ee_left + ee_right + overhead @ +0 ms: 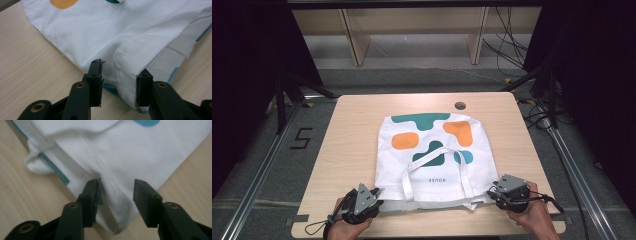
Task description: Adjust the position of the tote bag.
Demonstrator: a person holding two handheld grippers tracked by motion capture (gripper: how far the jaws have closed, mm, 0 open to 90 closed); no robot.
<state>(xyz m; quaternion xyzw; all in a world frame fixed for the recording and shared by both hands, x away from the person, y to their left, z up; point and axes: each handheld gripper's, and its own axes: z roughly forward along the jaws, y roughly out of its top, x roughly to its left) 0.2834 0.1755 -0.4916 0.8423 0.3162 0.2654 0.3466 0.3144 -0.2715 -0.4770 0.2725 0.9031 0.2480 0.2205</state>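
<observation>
A white tote bag (432, 150) printed with green, orange and teal blobs lies flat on the wooden table (352, 130), its handles (464, 175) folded over its near half. My left gripper (379, 198) is at the bag's near left corner. In the left gripper view this gripper (117, 80) is open, with the bunched corner cloth (125, 67) between the jaws and touching the right one. My right gripper (492, 193) is at the near right corner. Seen from its own camera, it (116, 195) stands open astride the bag's corner (117, 205).
A round cable hole (460, 105) sits near the table's far edge. Beyond the table stand wooden shelf legs (357, 40), and cables (512, 45) trail on the floor at the right. Bare wood borders the bag on both sides.
</observation>
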